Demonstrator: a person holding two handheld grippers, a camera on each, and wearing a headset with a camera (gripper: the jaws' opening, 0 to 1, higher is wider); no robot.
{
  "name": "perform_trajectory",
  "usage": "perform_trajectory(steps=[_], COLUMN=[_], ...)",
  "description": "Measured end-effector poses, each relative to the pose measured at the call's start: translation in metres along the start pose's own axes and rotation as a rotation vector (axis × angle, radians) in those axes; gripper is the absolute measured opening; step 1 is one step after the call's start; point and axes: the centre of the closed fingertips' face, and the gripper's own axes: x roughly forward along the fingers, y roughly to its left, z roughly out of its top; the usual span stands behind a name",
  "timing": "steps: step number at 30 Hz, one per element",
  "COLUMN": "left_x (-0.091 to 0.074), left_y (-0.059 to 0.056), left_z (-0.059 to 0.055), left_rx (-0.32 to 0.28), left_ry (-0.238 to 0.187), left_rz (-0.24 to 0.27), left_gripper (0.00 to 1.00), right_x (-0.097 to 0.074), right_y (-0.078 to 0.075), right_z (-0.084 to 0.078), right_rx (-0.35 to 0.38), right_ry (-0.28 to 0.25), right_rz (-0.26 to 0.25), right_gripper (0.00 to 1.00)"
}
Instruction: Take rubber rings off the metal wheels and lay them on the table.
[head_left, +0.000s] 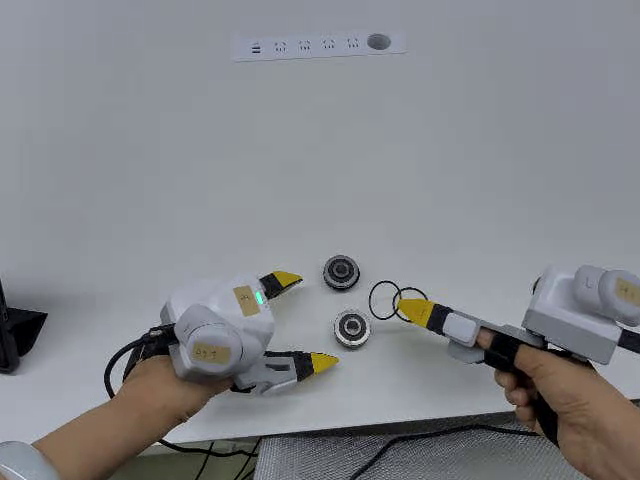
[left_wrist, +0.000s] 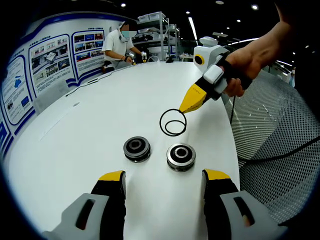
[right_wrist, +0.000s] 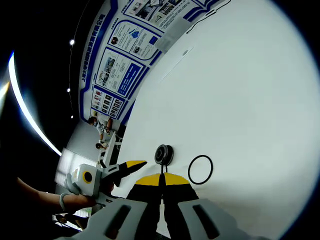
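Two metal wheels stand on the white table, one farther (head_left: 341, 272) (left_wrist: 137, 149) and one nearer (head_left: 352, 328) (left_wrist: 181, 156). Just right of them, two thin black rubber rings overlap: one (head_left: 384, 300) (right_wrist: 201, 169) lies free. The other ring (head_left: 410, 297) (left_wrist: 173, 122) meets the yellow tip of my right gripper (head_left: 413, 310) (left_wrist: 186, 107) (right_wrist: 162, 176), which is shut and appears to pinch its rim. My left gripper (head_left: 305, 320) (left_wrist: 164, 176) is open, its jaws wide apart, just left of the wheels and pointing at them. It holds nothing.
A white power strip (head_left: 318, 45) lies at the table's far side. A black object (head_left: 15, 335) sits at the left edge, and a black cable (head_left: 118, 368) trails from the left gripper. The table's front edge (head_left: 400, 418) runs close below both hands.
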Motion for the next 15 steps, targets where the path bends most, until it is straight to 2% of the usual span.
perform_trajectory(steps=[7,15], left_x=[-0.001,-0.001], left_y=[-0.001,-0.001], left_z=[0.000,-0.001], left_rx=[-0.001,0.000], left_ry=[0.002,0.007], left_rz=[-0.002,0.000], left_gripper=[0.62,0.62], right_x=[-0.007,-0.005], right_y=[-0.018,-0.023], right_z=[0.004,0.002], right_rx=[0.015,0.019], right_ry=[-0.018,-0.017], right_rz=[-0.048,-0.076], right_gripper=[0.02,0.02])
